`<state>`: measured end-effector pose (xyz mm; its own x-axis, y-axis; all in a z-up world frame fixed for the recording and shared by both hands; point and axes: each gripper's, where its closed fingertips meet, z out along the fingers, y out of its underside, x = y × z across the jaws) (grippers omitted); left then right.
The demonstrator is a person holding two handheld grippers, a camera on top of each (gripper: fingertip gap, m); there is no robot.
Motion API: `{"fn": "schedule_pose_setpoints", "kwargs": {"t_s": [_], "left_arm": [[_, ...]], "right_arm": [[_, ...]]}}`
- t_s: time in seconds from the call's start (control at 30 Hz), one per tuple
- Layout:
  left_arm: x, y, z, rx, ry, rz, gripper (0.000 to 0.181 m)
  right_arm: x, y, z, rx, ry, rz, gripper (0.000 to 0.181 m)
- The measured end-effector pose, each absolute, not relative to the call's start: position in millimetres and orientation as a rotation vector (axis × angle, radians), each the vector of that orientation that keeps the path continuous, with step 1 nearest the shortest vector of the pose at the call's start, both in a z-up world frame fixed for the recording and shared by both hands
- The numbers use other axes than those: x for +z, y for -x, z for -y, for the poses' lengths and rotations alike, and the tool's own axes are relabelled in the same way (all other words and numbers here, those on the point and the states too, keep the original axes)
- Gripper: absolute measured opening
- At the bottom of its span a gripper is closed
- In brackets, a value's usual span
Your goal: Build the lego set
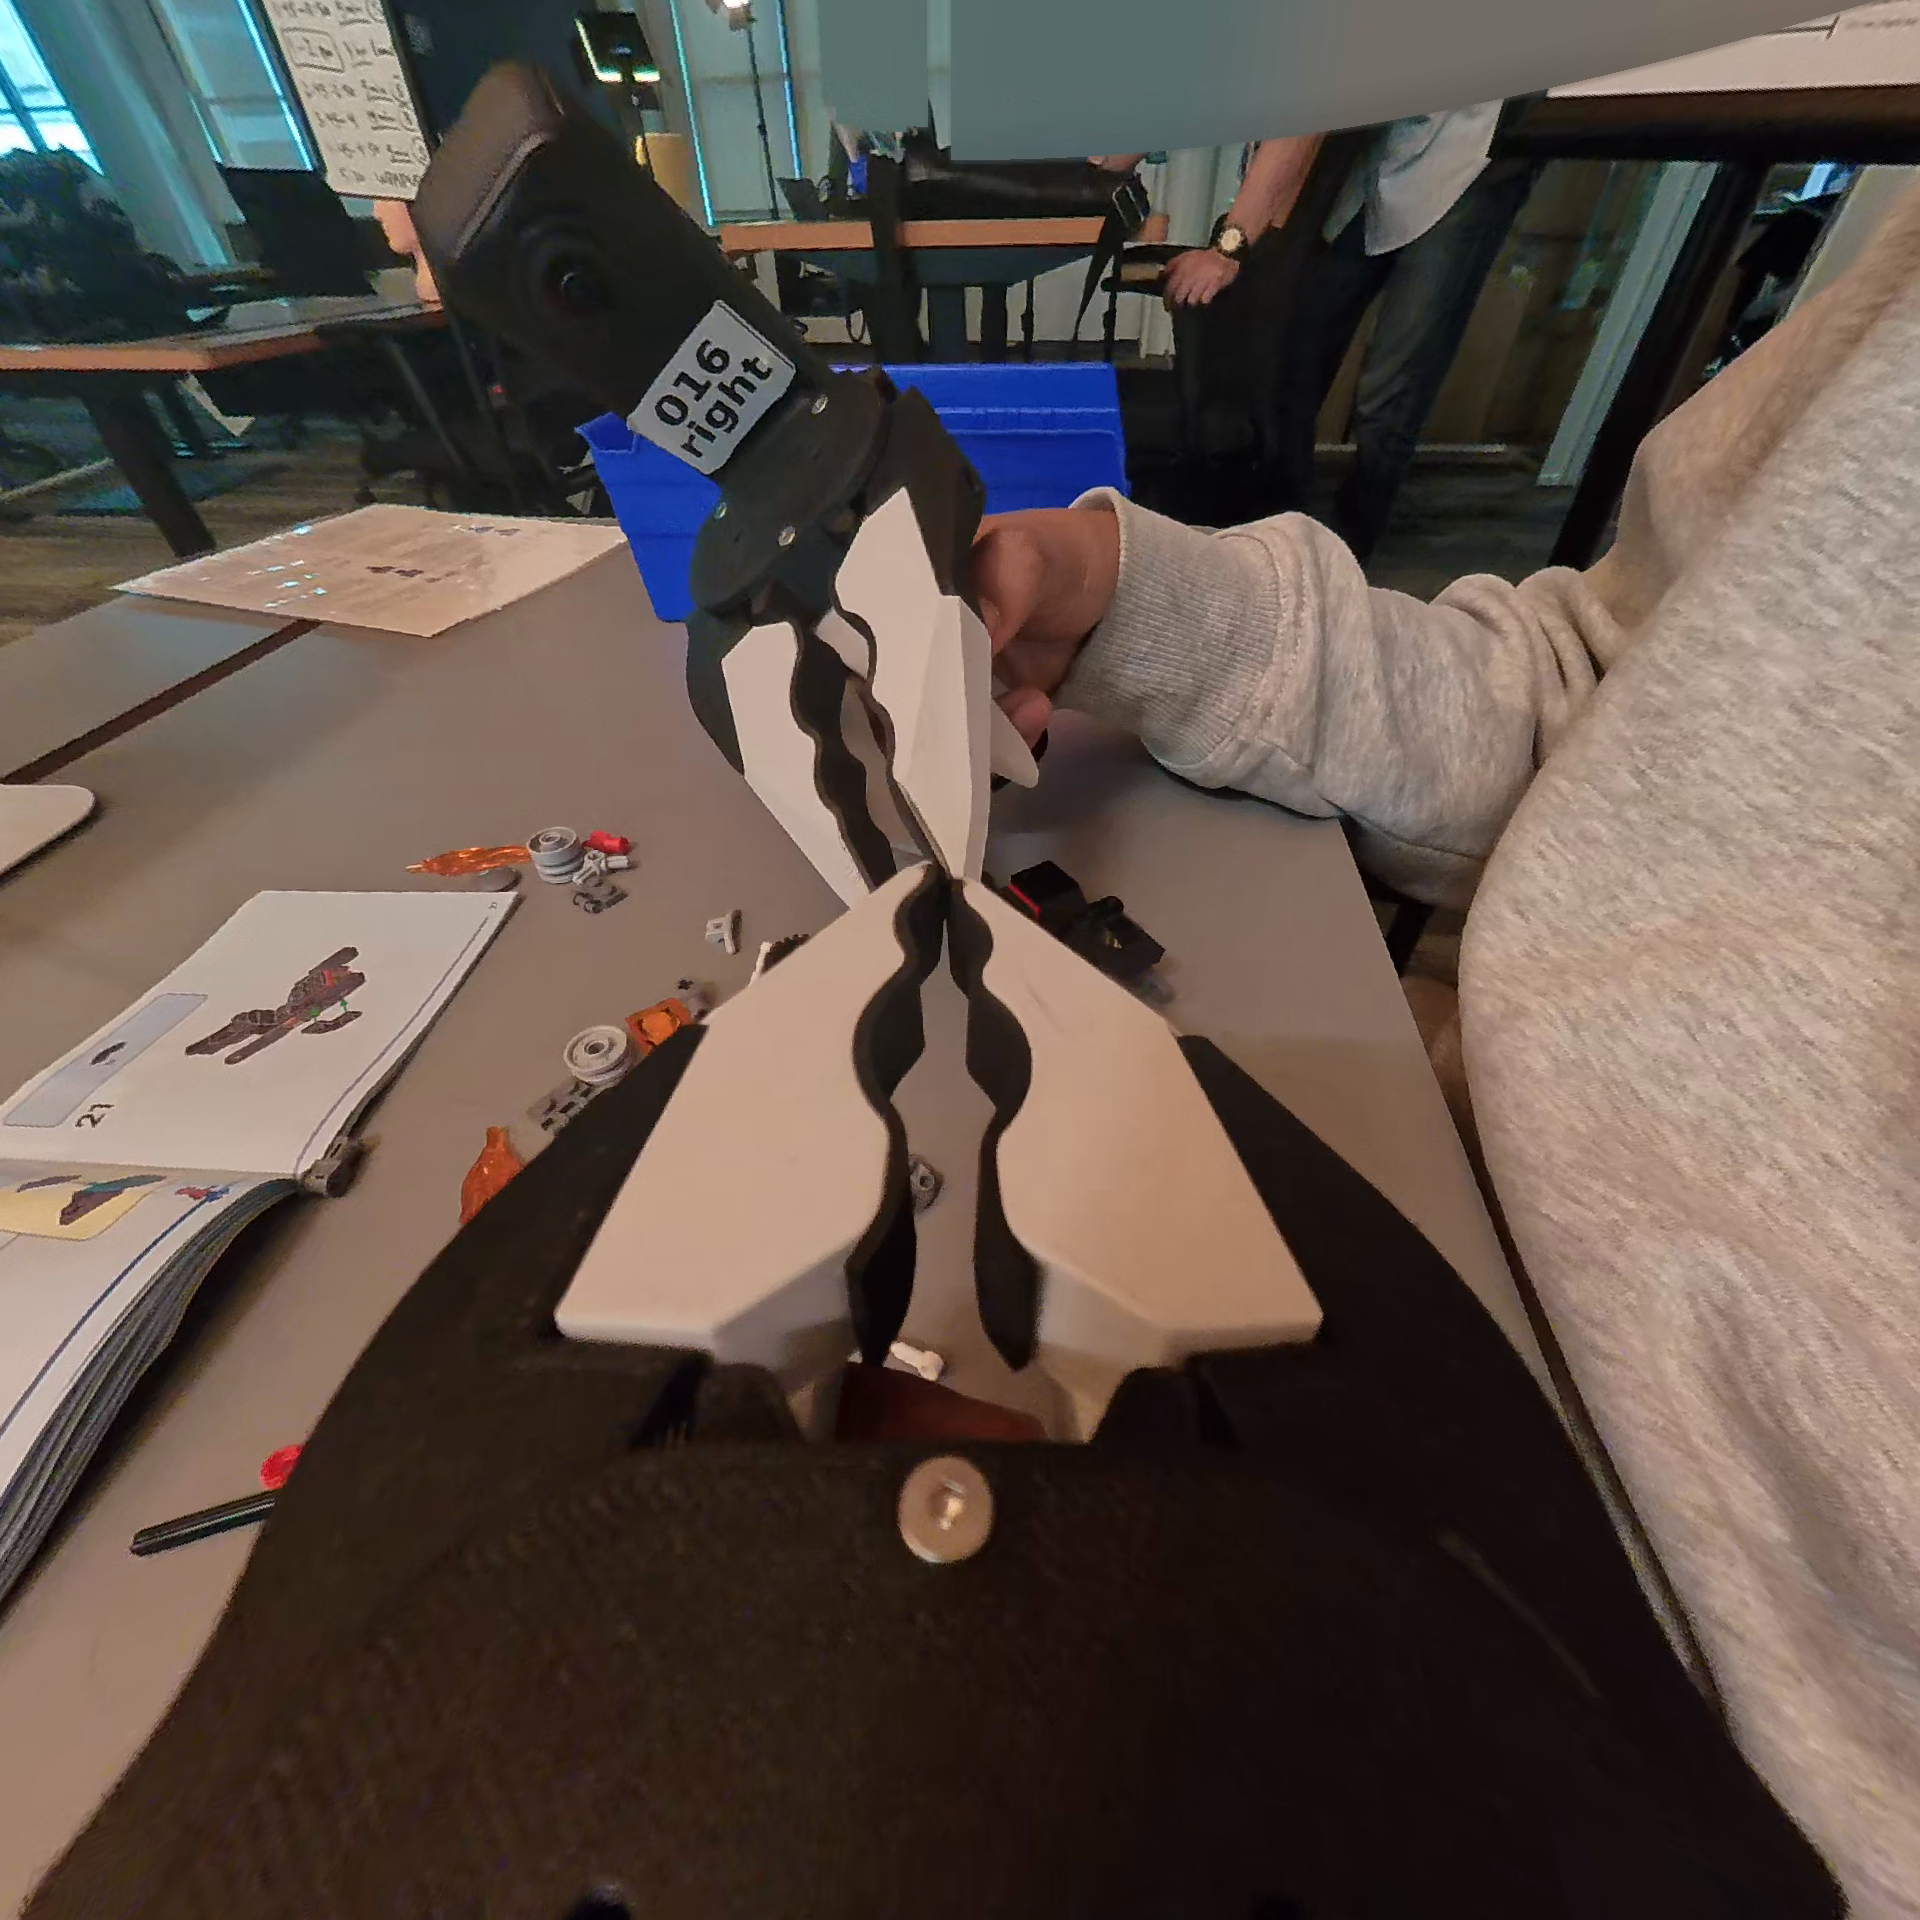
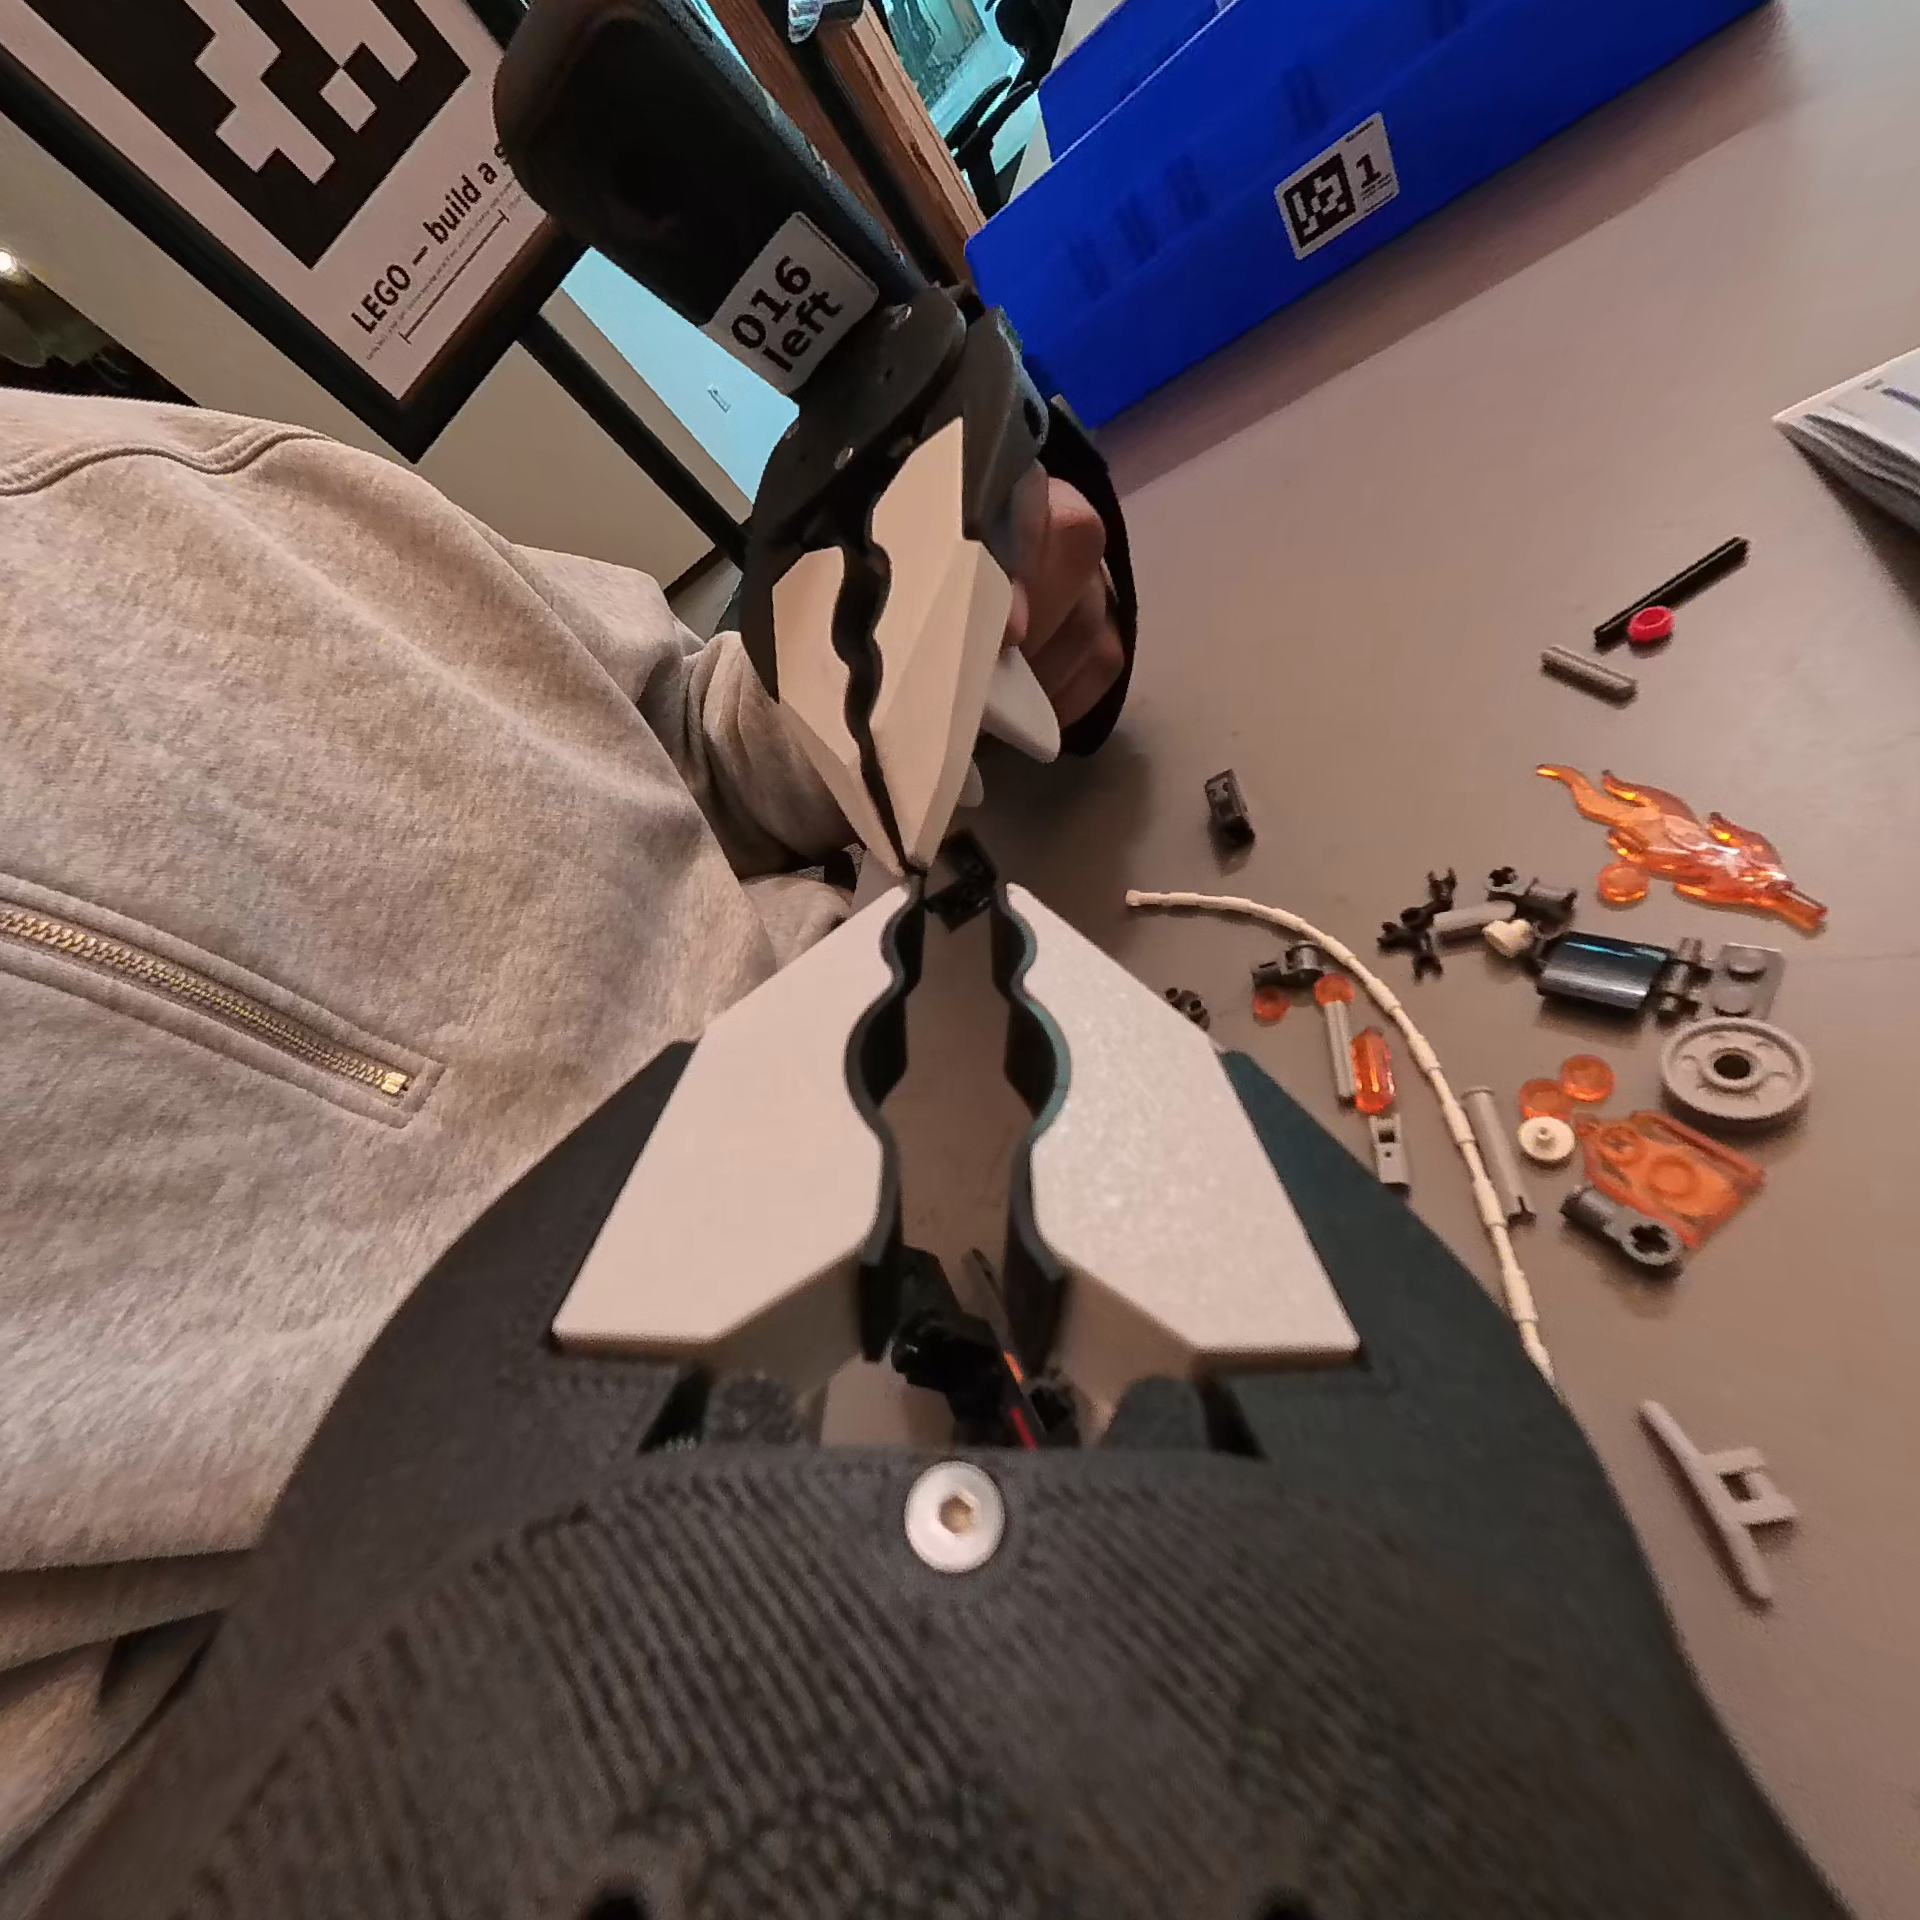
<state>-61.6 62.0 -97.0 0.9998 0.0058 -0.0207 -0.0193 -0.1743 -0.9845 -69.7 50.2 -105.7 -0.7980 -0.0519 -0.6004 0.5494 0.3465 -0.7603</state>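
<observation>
Small black lego piece [image 2: 961, 883] is being held in the air at the point where both gripper tips meet, above the surface [image 2: 1455, 582] near its edge by the person's body. Right gripper [image 2: 951, 902] is being kept nearly closed with tips pinched at that piece; which gripper actually carries it cannot be told. Left gripper [image 2: 914, 857] is being clenched, tips together, touching the same spot. A partly built black-and-red assembly [image 1: 1086, 914] is being left on the surface just beyond the tips. Progress is being judged as early-to-mid: many loose parts are lying unattached, including orange flame piece [image 2: 1683, 842], grey wheel [image 2: 1733, 1070] and white flexible hose [image 2: 1382, 1029]. Instruction booklet [image 1: 239, 1029] is being kept open nearby; blue bin [image 2: 1299, 197] beyond.
</observation>
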Motion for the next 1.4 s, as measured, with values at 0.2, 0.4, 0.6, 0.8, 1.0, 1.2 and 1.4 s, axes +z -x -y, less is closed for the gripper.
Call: {"fn": "schedule_pose_setpoints", "kwargs": {"t_s": [0.2, 0.4, 0.6, 0.8, 1.0, 1.2, 1.4], "left_arm": [[-97.3, 65.3, -61.9, 0.042, 1.746, 0.009, 0.019], [-102.9, 68.3, -60.3, 0.058, 1.776, 0.01, 0.03], [-109.4, 65.3, -61.8, 0.099, 1.816, -0.033, 0.005], [-106.2, 74.8, -58.9, 0.01, 1.789, 0.086, 0.003], [-99.8, 110.8, -42.9, -0.353, 1.579, 0.505, 0.003], [-88.8, 132.5, -24.6, -0.544, 1.333, 0.683, 0.002], [-91.2, 126.4, -34.0, -0.527, 1.368, 0.668, 0.002]], "right_arm": [[-106.2, 69.6, -51.0, -1.469, -0.436, -2.075, 0.011], [-105.3, 69.6, -53.5, -1.468, -0.441, -2.058, 0.011], [-106.9, 68.4, -53.3, -1.451, -0.445, -2.052, 0.011], [-99.4, 85.0, -53.4, -1.589, -0.471, -2.111, 0.015], [-80.2, 138.6, -70.2, -2.035, -0.423, -2.815, 0.03], [-82.6, 134.2, -49.0, -2.048, -0.095, -3.317, 0.031], [-88.7, 127.1, -25.8, -1.993, -0.103, -3.341, 0.027]]}}
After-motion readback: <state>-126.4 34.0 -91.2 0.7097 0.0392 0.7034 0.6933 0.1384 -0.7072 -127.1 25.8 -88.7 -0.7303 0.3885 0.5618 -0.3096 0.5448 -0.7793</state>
